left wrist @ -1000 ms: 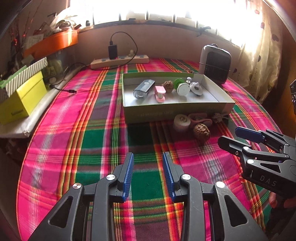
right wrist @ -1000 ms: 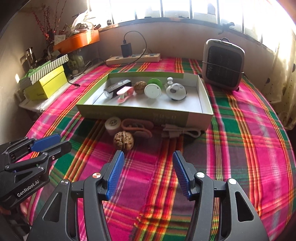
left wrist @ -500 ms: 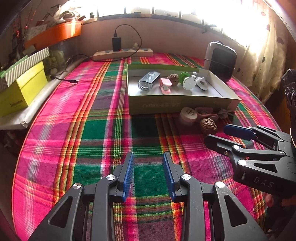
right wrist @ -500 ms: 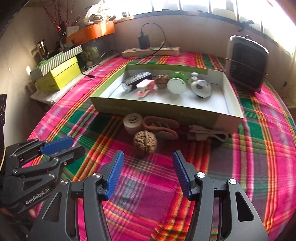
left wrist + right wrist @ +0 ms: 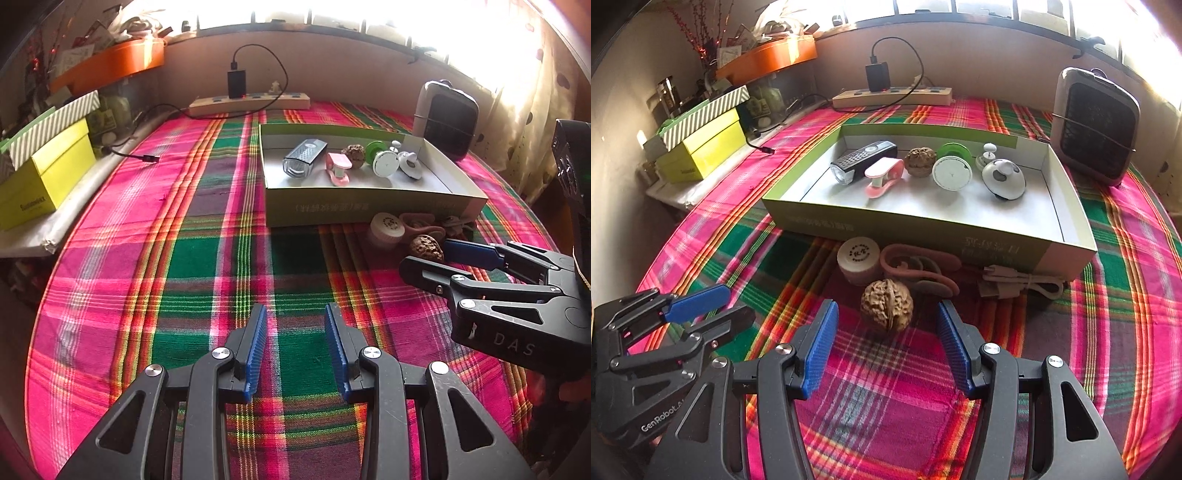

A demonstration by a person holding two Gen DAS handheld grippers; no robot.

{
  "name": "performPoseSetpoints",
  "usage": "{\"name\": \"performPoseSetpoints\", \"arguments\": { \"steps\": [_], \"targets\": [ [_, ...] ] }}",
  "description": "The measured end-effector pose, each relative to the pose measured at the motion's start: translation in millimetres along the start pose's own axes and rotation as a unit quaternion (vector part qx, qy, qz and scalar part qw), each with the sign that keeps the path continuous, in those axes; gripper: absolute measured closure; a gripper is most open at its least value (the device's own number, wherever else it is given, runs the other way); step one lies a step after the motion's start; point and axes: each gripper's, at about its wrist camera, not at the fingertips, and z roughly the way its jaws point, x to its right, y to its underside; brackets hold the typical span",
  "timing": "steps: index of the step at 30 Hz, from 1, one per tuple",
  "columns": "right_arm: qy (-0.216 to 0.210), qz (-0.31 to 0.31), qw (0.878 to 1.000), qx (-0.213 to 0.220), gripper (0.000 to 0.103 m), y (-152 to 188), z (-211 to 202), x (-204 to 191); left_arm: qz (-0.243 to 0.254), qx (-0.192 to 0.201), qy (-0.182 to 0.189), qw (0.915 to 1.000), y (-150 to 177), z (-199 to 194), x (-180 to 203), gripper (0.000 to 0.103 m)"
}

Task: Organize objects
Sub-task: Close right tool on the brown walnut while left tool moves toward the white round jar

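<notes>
A brown walnut (image 5: pixel 886 312) lies on the plaid tablecloth just in front of the green cardboard tray (image 5: pixel 923 230). My right gripper (image 5: pixel 886 306) is open, its blue pads (image 5: pixel 820 347) on either side of the walnut without touching it. Behind the walnut lie a white round jar (image 5: pixel 858 258), a pink clip (image 5: pixel 916 267) and a bundled white cable (image 5: pixel 1023 286). The tray holds a bike light (image 5: pixel 864 160), a pink tape dispenser (image 5: pixel 884 177), a second walnut (image 5: pixel 919 162) and several round white pieces. My left gripper (image 5: pixel 293 310) hovers open over bare cloth, left of the right one.
A small heater (image 5: pixel 1093 125) stands at the tray's far right. A power strip (image 5: pixel 892 98) with a charger lies along the back wall. Yellow and striped boxes (image 5: pixel 701 151) and an orange tray (image 5: pixel 768 59) sit at the left edge. A loose cable end (image 5: pixel 768 150) lies nearby.
My right gripper has moved forward and slightly down, so the walnut now sits between its fingertips. Both grippers' jaws kept their width. The left gripper has hardly moved.
</notes>
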Motion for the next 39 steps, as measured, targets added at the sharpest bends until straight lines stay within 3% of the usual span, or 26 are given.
{"name": "performPoseSetpoints", "arguments": {
  "steps": [10, 12, 19, 39],
  "targets": [
    [0.018, -0.002, 1.0, -0.001, 0.049, -3, 3, -1, 0.002, -0.001, 0.003, 1.0, -4, 4, 1, 0.073],
    [0.028, -0.001, 1.0, 0.0, 0.058, -3, 3, 0, 0.002, -0.001, 0.004, 1.0, -4, 5, 1, 0.073],
    [0.03, -0.003, 1.0, 0.0, 0.073, -2, 1, 3, 0.006, -0.003, 0.016, 0.9998, -10, 9, 6, 0.072],
    [0.041, 0.013, 0.999, 0.001, 0.074, 5, -10, 26, 0.05, 0.008, 0.093, 0.9944, -39, 28, 41, 0.064]
  ]
}}
